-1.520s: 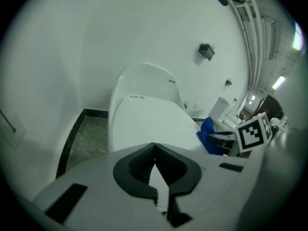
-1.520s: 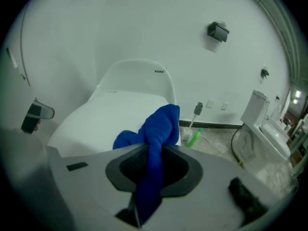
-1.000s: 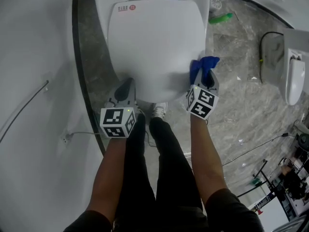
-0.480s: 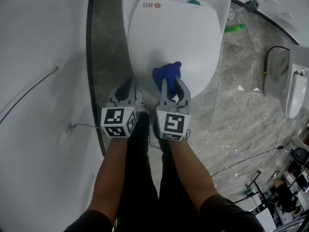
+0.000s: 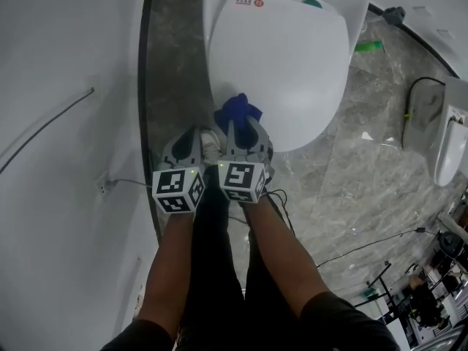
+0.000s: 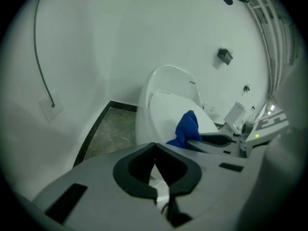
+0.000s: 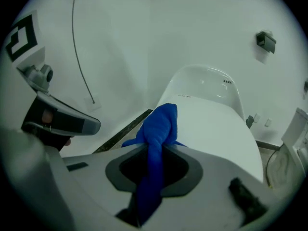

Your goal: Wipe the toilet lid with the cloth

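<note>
Over a closed white toilet, a person holds two grippers side by side at the front left rim of the toilet lid (image 5: 285, 64). The right gripper (image 5: 242, 127) pinches a bunched blue cloth (image 5: 238, 109) between its jaws. The fabric bulges past the tips and rests at the lid's near left edge, while a strip of it trails back through the jaws. The left gripper (image 5: 191, 133), just beside it, has its jaws pressed together with nothing between them, and it hangs over the grey marble floor (image 5: 365, 145) next to the bowl. A white shoe (image 5: 211, 144) shows between the two tools. A thin cable (image 5: 44, 126) runs along the white wall (image 5: 66, 50) at left.
</note>
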Motion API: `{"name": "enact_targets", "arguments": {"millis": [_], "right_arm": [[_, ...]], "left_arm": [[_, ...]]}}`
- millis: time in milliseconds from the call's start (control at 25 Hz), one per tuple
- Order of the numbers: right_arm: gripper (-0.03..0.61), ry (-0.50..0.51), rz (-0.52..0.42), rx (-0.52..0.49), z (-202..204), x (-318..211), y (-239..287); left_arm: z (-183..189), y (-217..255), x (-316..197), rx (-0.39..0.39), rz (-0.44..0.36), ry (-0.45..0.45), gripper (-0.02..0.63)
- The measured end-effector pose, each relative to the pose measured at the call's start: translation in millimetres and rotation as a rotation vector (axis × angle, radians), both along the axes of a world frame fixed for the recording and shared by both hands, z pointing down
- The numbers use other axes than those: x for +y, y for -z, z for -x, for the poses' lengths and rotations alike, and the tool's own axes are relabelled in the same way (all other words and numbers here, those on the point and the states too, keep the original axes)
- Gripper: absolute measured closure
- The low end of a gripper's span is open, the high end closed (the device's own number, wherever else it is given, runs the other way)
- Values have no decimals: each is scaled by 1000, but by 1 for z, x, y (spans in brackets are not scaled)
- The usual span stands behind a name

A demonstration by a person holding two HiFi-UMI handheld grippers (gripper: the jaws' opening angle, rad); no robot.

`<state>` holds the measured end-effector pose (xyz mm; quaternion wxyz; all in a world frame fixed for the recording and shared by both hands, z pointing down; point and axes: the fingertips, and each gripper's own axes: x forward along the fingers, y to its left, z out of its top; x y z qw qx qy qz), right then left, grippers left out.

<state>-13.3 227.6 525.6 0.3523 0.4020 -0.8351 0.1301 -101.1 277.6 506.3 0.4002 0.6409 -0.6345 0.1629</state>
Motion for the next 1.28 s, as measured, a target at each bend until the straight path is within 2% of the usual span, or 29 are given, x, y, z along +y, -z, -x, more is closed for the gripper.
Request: {"name": "enact_targets", "arguments": {"millis": [360,760,1160,1280], "right_arm": [[512,14,-49,-31,-30,-1,3],[511,-180,-36,-37,-123,-10,4],[512,-361,-47,34,-233,-35,-8],[512,-353,-49,59,-245,-40,-11]], "left_arm": [[-46,-2,2,45,10,-30,603],[-92,-1,-8,41,12,-98,603],[-123,-5,-7,42,5,-152,603],[-128,-5,-7,37,6,-166,603]]}}
